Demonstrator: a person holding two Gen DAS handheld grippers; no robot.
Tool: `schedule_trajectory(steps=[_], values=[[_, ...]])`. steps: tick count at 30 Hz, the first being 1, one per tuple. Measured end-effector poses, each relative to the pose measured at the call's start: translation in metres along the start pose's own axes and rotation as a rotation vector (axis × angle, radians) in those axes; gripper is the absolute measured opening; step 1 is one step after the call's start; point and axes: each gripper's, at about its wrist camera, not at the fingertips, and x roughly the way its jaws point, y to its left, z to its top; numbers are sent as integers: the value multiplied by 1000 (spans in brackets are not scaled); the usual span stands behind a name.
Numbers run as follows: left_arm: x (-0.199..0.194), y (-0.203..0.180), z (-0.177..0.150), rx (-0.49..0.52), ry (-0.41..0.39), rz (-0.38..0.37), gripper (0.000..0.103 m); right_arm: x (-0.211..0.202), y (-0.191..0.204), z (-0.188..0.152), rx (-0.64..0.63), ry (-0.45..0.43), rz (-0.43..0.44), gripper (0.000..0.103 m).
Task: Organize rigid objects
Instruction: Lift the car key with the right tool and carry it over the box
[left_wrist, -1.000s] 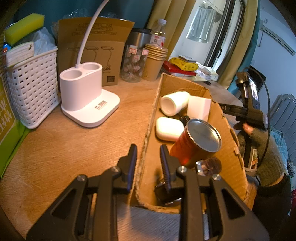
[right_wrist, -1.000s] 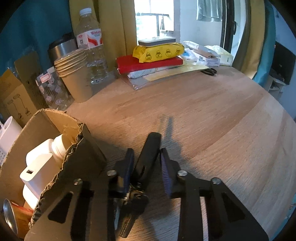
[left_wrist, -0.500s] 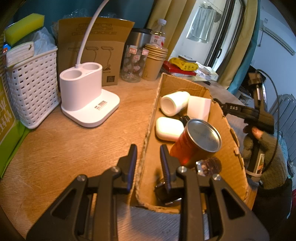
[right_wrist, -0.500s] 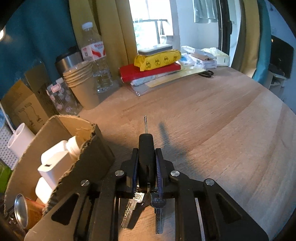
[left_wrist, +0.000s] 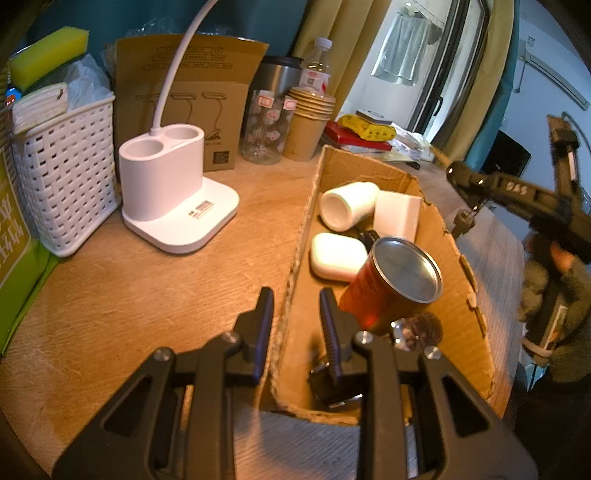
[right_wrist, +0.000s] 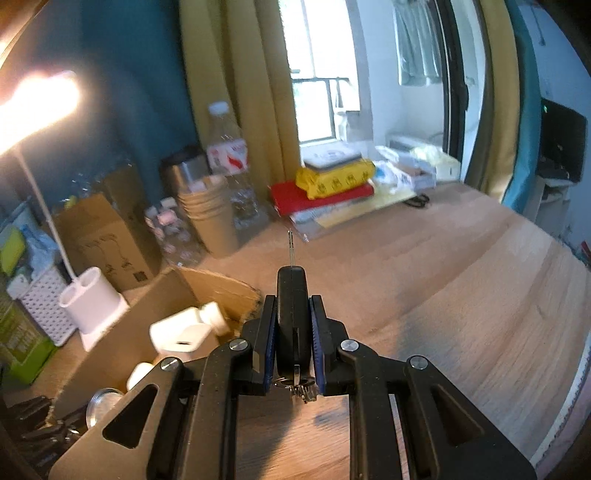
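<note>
My right gripper (right_wrist: 292, 306) is shut on a black car key (right_wrist: 292, 295), blade pointing forward, with a key ring hanging below. It holds the key in the air above the table, right of the cardboard box (right_wrist: 207, 284). In the left wrist view my left gripper (left_wrist: 295, 306) is open and straddles the near left wall of the box (left_wrist: 295, 258). The box holds a white bottle (left_wrist: 349, 205), a white charger (left_wrist: 397, 216), a white earbud case (left_wrist: 336, 256), a red can (left_wrist: 391, 284) and dark items near the front. My right gripper also shows in the left wrist view (left_wrist: 461, 184).
A white lamp base (left_wrist: 173, 188), a white basket (left_wrist: 66, 177), a brown carton (left_wrist: 192, 92), paper cups (left_wrist: 306, 129), a jar, a steel flask and a water bottle (right_wrist: 229, 155) stand at the back. Red and yellow packets (right_wrist: 332, 184) lie by the window.
My right gripper closed on the black key and lifted it up off the table. The left gripper has not moved.
</note>
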Motion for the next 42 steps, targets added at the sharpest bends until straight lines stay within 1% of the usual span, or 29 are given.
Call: schedule_trajectory(steps=[4, 10, 16, 26, 30, 36, 42], values=[[-1, -1, 0, 0, 0, 0, 27, -20, 14, 6, -25, -39, 37, 18], [-1, -1, 0, 0, 0, 0, 27, -45, 40, 12, -86, -91, 46, 18], [-1, -1, 0, 0, 0, 0, 27, -58, 62, 13, -134, -112, 83, 18], [0, 0, 0, 0, 0, 0, 27, -62, 101, 7, -194, -110, 166, 18], [0, 0, 0, 0, 0, 0, 27, -58, 111, 4, -216, -100, 183, 18], [-1, -1, 0, 0, 0, 0, 27, -44, 112, -3, -221, -65, 181, 18], [-1, -1, 0, 0, 0, 0, 27, -23, 108, -20, -226, -7, 173, 18]])
